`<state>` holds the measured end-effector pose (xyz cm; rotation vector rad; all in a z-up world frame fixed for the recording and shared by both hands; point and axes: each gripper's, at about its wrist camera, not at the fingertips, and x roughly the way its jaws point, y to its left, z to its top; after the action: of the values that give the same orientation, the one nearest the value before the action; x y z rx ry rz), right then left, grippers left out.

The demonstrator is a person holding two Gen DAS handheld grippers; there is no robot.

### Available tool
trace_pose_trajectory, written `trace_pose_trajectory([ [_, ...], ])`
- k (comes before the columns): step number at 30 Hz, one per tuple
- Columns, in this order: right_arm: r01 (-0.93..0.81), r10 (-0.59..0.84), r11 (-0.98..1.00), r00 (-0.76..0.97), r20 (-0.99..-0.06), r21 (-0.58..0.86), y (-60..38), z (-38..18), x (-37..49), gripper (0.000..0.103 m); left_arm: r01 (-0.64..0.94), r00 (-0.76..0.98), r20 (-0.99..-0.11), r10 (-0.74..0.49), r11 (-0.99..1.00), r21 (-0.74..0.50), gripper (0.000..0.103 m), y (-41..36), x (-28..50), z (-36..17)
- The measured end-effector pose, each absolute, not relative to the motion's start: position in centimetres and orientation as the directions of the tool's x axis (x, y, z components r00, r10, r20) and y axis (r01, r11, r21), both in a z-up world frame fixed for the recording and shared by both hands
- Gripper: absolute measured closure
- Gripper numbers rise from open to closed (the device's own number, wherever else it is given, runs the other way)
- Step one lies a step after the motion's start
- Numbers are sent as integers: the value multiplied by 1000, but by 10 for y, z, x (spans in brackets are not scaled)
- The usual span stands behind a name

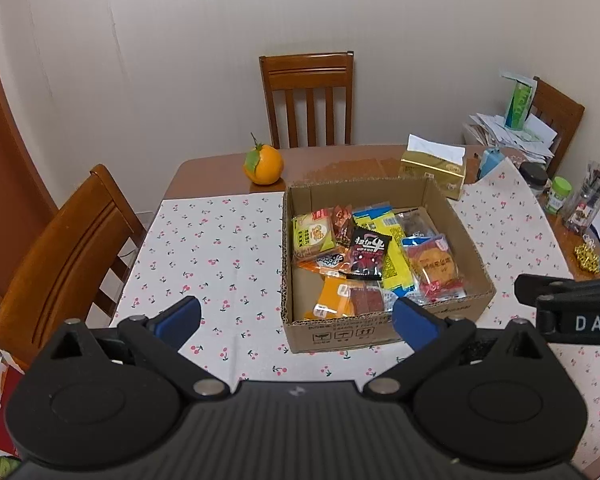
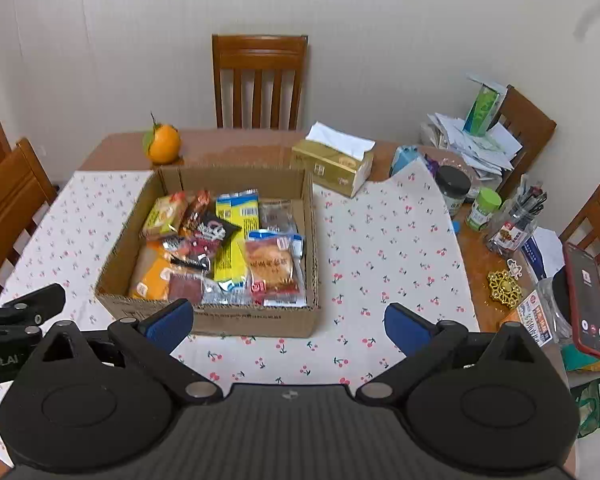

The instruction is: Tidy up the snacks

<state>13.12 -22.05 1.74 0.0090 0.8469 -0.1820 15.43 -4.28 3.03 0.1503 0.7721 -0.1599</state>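
Note:
An open cardboard box [image 1: 476, 256] [image 2: 312, 240] stands on the cherry-print cloth, filled with several snack packets: a black one [image 1: 367, 250] [image 2: 210, 236], a yellow-blue one [image 1: 392, 256] [image 2: 236, 232] and a clear-wrapped round cake [image 1: 434, 266] [image 2: 270, 266]. My left gripper [image 1: 296, 320] hovers open above the cloth, near the box's front-left corner, with nothing between its blue pads. My right gripper [image 2: 288, 322] is open too, empty, just in front of the box's front-right corner. Each gripper's black body shows at the edge of the other's view.
An orange [image 1: 263, 165] [image 2: 163, 143] and a gold tissue box [image 1: 434, 166] [image 2: 332, 162] sit behind the box. Jars, a pen holder [image 2: 514, 222] and paper piles crowd the table's right side. A red phone [image 2: 586, 300] stands at right. Wooden chairs [image 2: 259, 80] surround the table.

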Motion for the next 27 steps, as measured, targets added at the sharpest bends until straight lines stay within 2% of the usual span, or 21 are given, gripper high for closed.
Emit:
trace_pose_trajectory([
  [14,148,-136,988,696,-705,-44,-218,38,121,0,154,736,-672,-79,987,52,1,-39,149,46],
  [27,118,-115,992,697,-708,-46,-212,38,129,0,139,731,-680,-59,988,64,1,-40,153,43],
])
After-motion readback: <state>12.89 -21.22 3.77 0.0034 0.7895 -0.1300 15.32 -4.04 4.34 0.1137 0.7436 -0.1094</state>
